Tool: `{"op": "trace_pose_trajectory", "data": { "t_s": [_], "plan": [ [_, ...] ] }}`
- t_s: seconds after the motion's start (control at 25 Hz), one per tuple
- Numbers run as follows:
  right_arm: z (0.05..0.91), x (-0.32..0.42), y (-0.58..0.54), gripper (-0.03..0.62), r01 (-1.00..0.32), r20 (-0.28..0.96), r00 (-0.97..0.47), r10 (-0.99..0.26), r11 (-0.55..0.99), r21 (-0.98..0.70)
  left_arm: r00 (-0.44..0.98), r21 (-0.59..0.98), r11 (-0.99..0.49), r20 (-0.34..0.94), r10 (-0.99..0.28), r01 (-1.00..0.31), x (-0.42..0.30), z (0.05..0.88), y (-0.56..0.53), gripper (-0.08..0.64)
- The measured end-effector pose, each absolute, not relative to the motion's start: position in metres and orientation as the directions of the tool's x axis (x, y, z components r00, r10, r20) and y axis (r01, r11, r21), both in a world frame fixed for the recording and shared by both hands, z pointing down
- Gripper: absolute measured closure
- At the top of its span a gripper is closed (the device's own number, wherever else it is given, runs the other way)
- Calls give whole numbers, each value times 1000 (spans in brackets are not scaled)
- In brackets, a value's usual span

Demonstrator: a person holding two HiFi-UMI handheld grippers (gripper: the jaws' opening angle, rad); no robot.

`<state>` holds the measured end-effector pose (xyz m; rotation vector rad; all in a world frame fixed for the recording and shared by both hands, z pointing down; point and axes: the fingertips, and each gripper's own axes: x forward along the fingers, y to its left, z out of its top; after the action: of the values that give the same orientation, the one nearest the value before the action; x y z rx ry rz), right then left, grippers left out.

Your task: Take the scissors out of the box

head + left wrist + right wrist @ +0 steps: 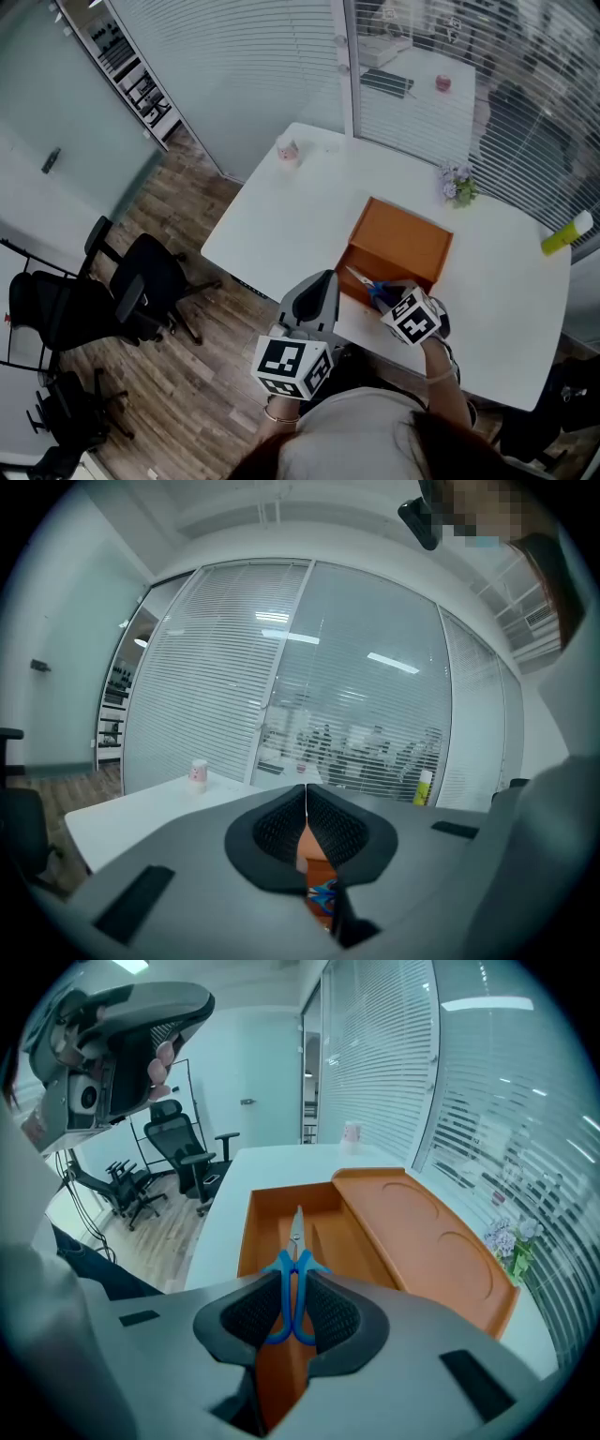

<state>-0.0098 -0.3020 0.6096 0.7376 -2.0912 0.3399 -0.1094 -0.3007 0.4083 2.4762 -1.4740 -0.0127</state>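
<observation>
An orange box (398, 246) lies on the white table (309, 216), its open compartment (267, 1218) beside a lid with round hollows (422, 1241). The scissors (292, 1274) have blue handles and short silver blades. My right gripper (292, 1288) is shut on the handles, and the blades point away over the open compartment. In the head view the scissors (364, 281) hang at the box's near edge, in front of the right gripper (382, 296). My left gripper (325, 278) hovers just left of the box, its pads (281, 825) meeting at the tip with nothing between them.
A pink cup (287, 150) stands at the table's far left corner, a small bunch of flowers (457, 185) behind the box, a yellow-green bottle (566, 234) at the far right edge. Black office chairs (141, 281) stand on the wooden floor to the left.
</observation>
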Motion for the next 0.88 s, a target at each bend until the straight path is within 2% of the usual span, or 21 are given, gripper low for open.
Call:
{"op": "trace_pose_trajectory", "data": {
  "t_s": [0.88],
  "plan": [
    [550, 7, -278, 482, -675, 651, -564, -507, 738, -10, 474, 193, -452, 93, -875, -871, -94, 388, -258, 540]
  ]
}}
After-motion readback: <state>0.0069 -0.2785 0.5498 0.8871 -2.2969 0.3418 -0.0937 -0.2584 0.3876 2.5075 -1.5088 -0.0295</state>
